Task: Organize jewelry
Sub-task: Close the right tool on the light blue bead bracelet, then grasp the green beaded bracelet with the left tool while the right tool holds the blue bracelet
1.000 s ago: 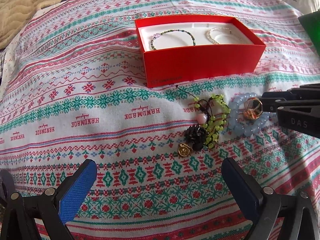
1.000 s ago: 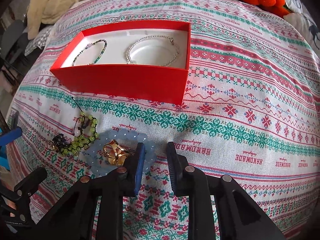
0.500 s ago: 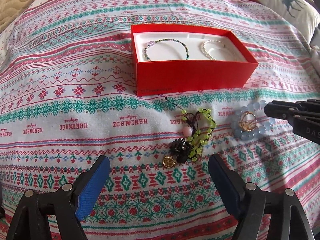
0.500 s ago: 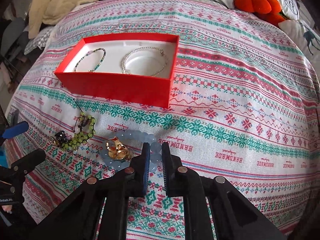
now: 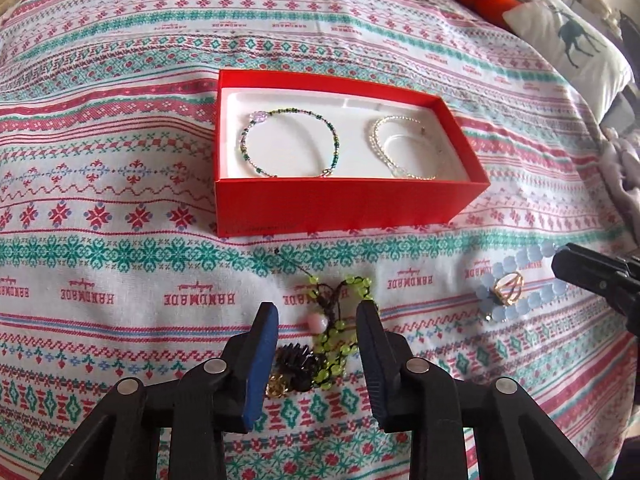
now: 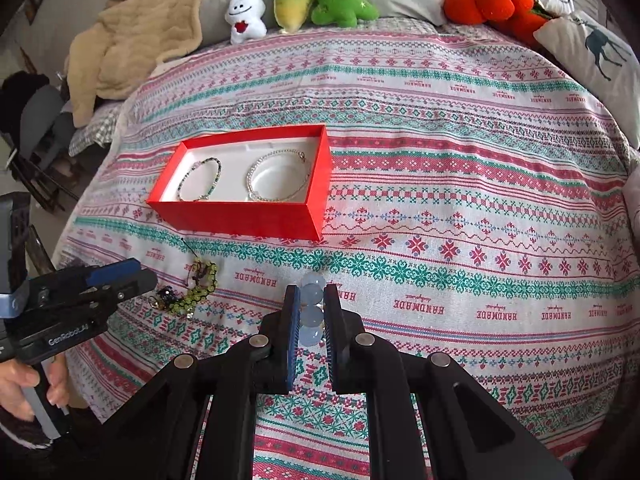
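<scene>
Cloth (image 6: 460, 264) printed "HANDMADE", left tongs (image 5: 318, 310) closing around green bracelet (image 5: 340, 332), right tongs (image 6: 311, 304) gripping blue bracelet (image 6: 312, 312)

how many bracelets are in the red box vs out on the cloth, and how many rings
Bracelets in the red box: 2, green beaded bracelet and pearl bracelet
Bracelets outside the box: 2, lime bead bracelet and pale blue bead bracelet
Rings: 1, gold ring
Total: 5

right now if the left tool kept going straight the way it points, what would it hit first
Probably the green bead bracelet lying between its closing jaws, tangled with a black charm; depth is hard to judge.
</scene>
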The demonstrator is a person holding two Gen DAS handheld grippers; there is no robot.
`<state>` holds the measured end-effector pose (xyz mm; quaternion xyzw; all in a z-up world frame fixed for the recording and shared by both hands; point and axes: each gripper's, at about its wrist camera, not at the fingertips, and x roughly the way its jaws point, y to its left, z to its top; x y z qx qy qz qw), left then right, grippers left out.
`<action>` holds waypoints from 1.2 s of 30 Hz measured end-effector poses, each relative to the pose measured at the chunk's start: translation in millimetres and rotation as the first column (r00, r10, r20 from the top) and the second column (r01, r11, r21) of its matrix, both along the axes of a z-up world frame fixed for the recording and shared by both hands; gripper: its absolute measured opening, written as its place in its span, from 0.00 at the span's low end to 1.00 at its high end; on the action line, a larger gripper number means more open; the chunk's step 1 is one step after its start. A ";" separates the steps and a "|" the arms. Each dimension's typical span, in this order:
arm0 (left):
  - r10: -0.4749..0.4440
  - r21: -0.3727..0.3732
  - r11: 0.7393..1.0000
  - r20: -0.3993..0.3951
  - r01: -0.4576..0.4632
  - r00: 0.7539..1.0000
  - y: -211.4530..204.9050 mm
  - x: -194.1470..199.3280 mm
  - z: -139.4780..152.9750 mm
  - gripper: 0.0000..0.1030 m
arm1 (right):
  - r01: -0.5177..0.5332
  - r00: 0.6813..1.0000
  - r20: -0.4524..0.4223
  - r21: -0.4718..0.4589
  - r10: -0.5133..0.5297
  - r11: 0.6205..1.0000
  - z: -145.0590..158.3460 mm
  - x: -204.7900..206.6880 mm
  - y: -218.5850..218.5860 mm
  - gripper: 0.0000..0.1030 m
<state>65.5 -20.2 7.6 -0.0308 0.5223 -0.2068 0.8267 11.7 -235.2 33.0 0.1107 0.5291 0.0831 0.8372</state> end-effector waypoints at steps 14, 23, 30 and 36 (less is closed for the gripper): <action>0.016 0.094 0.996 -0.101 -0.007 0.995 -37.6 21.5 -35.6 0.20 | -0.001 1.000 0.002 0.028 0.001 1.000 6.4 4.0 -1.2 0.12; 0.053 0.102 0.994 -0.089 -0.044 0.995 -38.9 27.3 -38.5 0.00 | -0.015 1.000 -0.011 0.019 0.015 1.000 1.3 6.6 3.9 0.12; 0.050 0.080 0.996 -0.047 -0.046 0.998 -33.0 19.7 -19.9 0.00 | -0.020 1.000 -0.009 0.014 0.020 1.000 1.3 7.4 5.4 0.12; 0.034 0.048 0.998 -0.004 -0.034 0.999 -29.5 11.9 1.1 0.00 | -0.024 1.000 -0.001 0.015 0.024 1.000 4.3 8.0 7.6 0.12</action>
